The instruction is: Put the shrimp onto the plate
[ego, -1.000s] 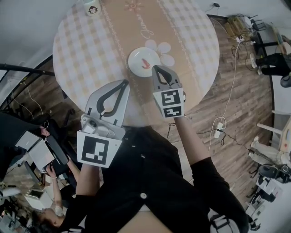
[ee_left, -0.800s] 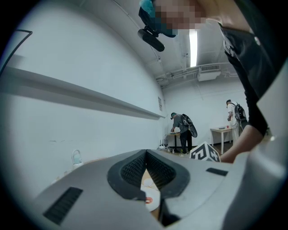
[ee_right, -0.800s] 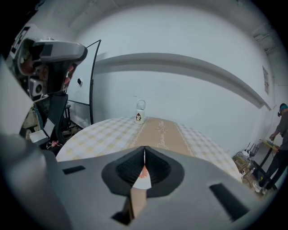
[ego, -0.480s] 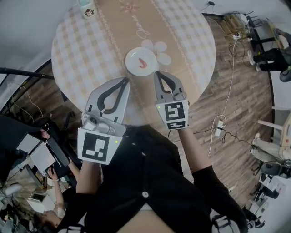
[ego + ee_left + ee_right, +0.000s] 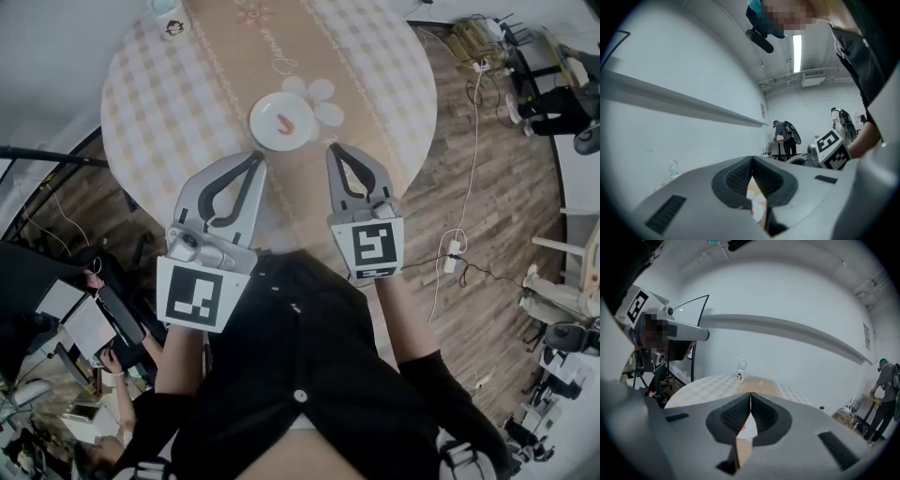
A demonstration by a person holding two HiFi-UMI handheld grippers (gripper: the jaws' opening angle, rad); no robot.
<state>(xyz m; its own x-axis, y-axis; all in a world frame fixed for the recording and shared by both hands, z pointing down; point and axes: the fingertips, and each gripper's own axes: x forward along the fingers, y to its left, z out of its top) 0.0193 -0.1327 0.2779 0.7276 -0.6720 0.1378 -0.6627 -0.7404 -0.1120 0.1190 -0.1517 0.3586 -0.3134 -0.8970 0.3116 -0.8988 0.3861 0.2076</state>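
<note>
Pulled back from the plate (image 5: 262,129), the right gripper (image 5: 335,148) now sits nearer the person than a second ago, when its tips reached the plate's near rim; the left gripper (image 5: 259,157) has hardly shifted. Both grippers hang side by side over the near edge of the round worktop (image 5: 178,94), tips pointing far, and each is closed with nothing held: in the left gripper view and the right gripper view alike, the ribbed pads meet at the tip and only a narrow slit lies behind them.

The shrimp (image 5: 285,122) lies on the white plate, a little right of its centre. The plate rests on the tan runner (image 5: 281,52) that crosses the checked cloth from near to far, with pale flower shapes (image 5: 321,101) just beside it on the right. It stands just beyond the two grippers' tips, apart from both.

A mug (image 5: 170,23) with a small dark figure on it stands at the far left edge of the worktop, well apart from the plate. To the right, on the wooden floor (image 5: 450,169), a white cable runs to a power strip (image 5: 452,262).
</note>
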